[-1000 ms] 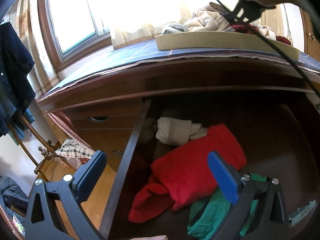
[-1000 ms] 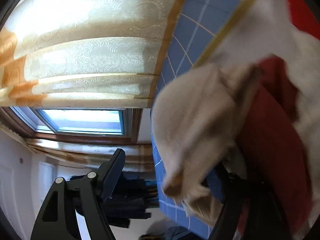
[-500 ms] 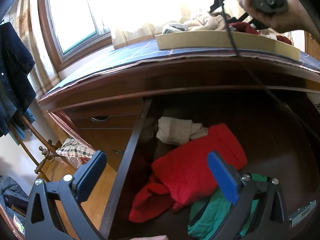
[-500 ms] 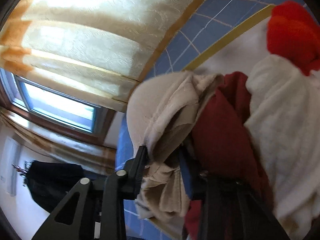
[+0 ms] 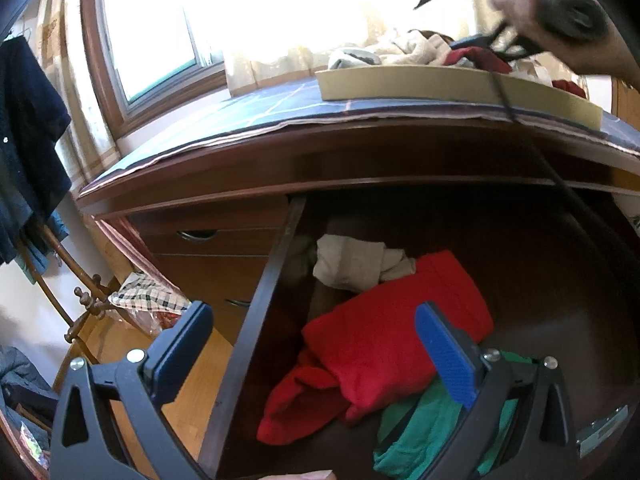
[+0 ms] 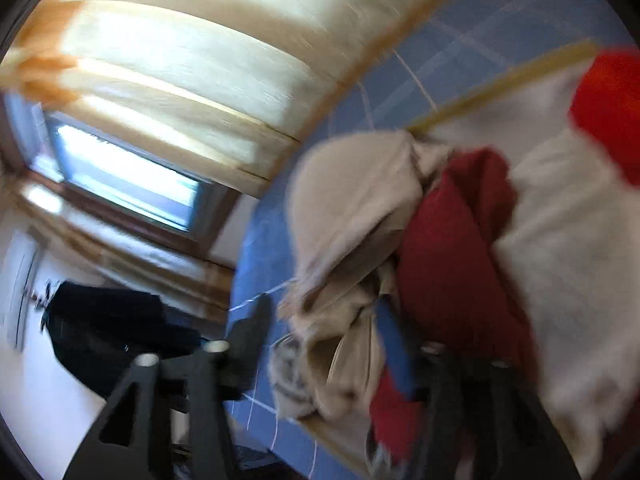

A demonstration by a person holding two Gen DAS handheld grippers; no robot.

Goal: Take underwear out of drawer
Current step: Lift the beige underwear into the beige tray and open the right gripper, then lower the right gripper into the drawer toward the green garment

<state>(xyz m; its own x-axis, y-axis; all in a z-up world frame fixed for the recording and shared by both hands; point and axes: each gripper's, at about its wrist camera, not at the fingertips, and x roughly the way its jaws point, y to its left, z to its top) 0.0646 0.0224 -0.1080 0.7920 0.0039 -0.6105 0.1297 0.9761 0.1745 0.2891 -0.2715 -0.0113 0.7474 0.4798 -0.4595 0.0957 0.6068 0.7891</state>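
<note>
The open drawer (image 5: pixel 260 312) holds a red garment (image 5: pixel 396 340), a beige one (image 5: pixel 352 264) behind it and a green one (image 5: pixel 424 424) in front. My left gripper (image 5: pixel 316 344) hangs open above the drawer's left part, empty. On the dresser top, a hand (image 5: pixel 560 28) holds my right gripper (image 5: pixel 460 12) over a cardboard box (image 5: pixel 440 86) of clothes. In the blurred right wrist view, that right gripper (image 6: pixel 324 340) has its jaws opening. A beige garment (image 6: pixel 352 216) lies between them on the pile, apart from the left finger (image 6: pixel 256 320).
The box also holds dark red (image 6: pixel 452 256), white (image 6: pixel 568 264) and bright red (image 6: pixel 608 108) pieces. A blue checked cloth (image 5: pixel 248 112) covers the dresser top. Closed drawers (image 5: pixel 208 248) sit left of the open one. A coat rack with dark clothes (image 5: pixel 24 152) stands at far left.
The right gripper's jaws closed on the beige garment, then spread apart again, leaving it on the pile. That gripper rolled and lifted slightly. The left gripper and the drawer contents stayed put.
</note>
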